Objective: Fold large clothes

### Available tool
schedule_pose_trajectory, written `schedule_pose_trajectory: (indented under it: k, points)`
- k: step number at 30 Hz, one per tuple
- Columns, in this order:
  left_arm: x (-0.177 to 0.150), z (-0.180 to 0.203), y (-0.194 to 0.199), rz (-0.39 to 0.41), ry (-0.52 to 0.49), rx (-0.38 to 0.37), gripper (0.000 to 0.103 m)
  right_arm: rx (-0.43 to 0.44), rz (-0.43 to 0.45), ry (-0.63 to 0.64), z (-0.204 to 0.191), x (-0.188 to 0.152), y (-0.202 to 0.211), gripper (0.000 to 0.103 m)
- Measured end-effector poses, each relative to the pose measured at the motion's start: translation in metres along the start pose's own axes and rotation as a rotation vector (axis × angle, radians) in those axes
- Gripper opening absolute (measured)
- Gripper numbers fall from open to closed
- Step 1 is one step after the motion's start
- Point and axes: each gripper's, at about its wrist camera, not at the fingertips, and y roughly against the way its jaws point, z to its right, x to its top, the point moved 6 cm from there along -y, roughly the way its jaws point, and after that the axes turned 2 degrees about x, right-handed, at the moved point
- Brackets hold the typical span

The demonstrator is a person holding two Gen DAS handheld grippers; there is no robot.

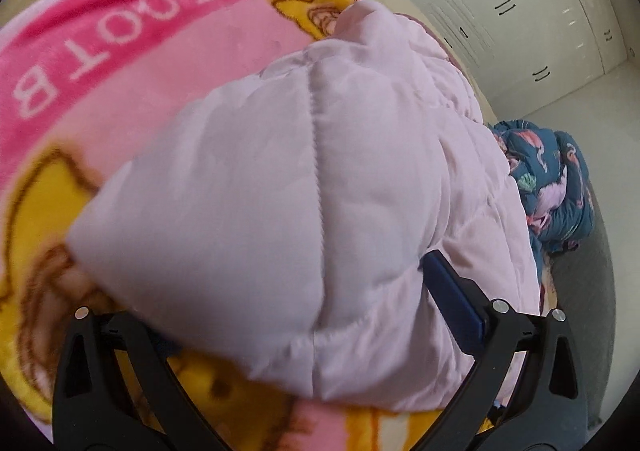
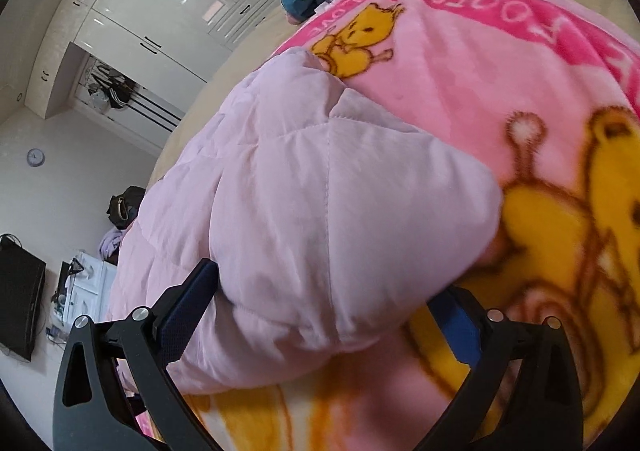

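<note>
Black fingers of the left hand-held gripper [image 1: 304, 315] frame a thick fold of the pale pink quilted jacket [image 1: 320, 171]; the blue pad on one finger presses into the fabric, the other pad is hidden under the cloth, so it appears clamped on the jacket. In the right wrist view, the right hand-held gripper [image 2: 332, 303] likewise straddles a bulging corner of the same jacket [image 2: 320, 211], both blue pads against the padding, gripping it. The jacket lies on a pink fleece blanket [image 1: 120, 51] with yellow bears, its held end lifted above the blanket. Beyond the jacket, a dark blue flamingo-print bundle [image 1: 552, 187] sits on the bed. White glossy wardrobe doors [image 2: 160, 11] stand behind the jacket.
</note>
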Motion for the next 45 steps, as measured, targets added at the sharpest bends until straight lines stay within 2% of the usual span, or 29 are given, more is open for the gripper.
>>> schedule_pose_trajectory:
  k: [8, 11, 13, 14, 15, 17, 19, 20, 23, 25, 31, 38, 45]
  points:
    - [0.008, 0.002, -0.012, 0.032, 0.028, -0.010, 0.095, 0.058, -0.022, -0.055, 0.003, 0.000, -0.023, 0.099]
    - [0.009, 0.006, -0.010, 0.059, 0.016, 0.011, 0.094, 0.062, -0.023, -0.055, 0.001, 0.003, -0.028, 0.099]
    - [0.008, 0.012, -0.006, 0.078, -0.020, 0.037, 0.088, 0.060, -0.019, -0.037, -0.002, 0.006, -0.029, 0.096]
    - [0.009, 0.015, -0.003, 0.089, -0.040, 0.048, 0.081, 0.060, -0.017, -0.021, -0.005, 0.007, -0.028, 0.093]
    - [0.009, 0.021, 0.000, 0.103, -0.075, 0.066, 0.077, 0.063, -0.014, -0.002, -0.008, 0.007, -0.027, 0.085]
    - [0.008, 0.031, 0.006, 0.128, -0.131, 0.088, 0.059, 0.057, 0.002, 0.067, -0.018, 0.009, -0.023, 0.070]
    - [0.007, 0.044, 0.016, 0.157, -0.202, 0.115, 0.047, 0.049, 0.023, 0.154, -0.029, 0.008, -0.015, 0.052]
    - [0.007, 0.049, 0.020, 0.170, -0.232, 0.128, 0.041, 0.044, 0.032, 0.201, -0.036, 0.007, -0.011, 0.049]
    - [0.004, 0.064, 0.036, 0.212, -0.294, 0.137, 0.033, 0.021, 0.043, 0.299, -0.051, 0.008, -0.004, 0.039]
    - [0.003, 0.076, 0.047, 0.241, -0.333, 0.139, 0.031, 0.009, 0.057, 0.368, -0.062, 0.007, 0.003, 0.035]
    - [0.006, 0.095, 0.087, 0.302, -0.401, 0.121, 0.029, 0.015, 0.126, 0.567, -0.110, 0.001, 0.041, 0.031]
    - [-0.014, 0.094, 0.127, 0.303, -0.439, 0.090, 0.029, 0.049, 0.186, 0.745, -0.153, -0.015, 0.093, 0.030]
    - [-0.046, 0.076, 0.151, 0.289, -0.448, 0.084, 0.029, 0.072, 0.179, 0.758, -0.149, -0.039, 0.128, 0.030]
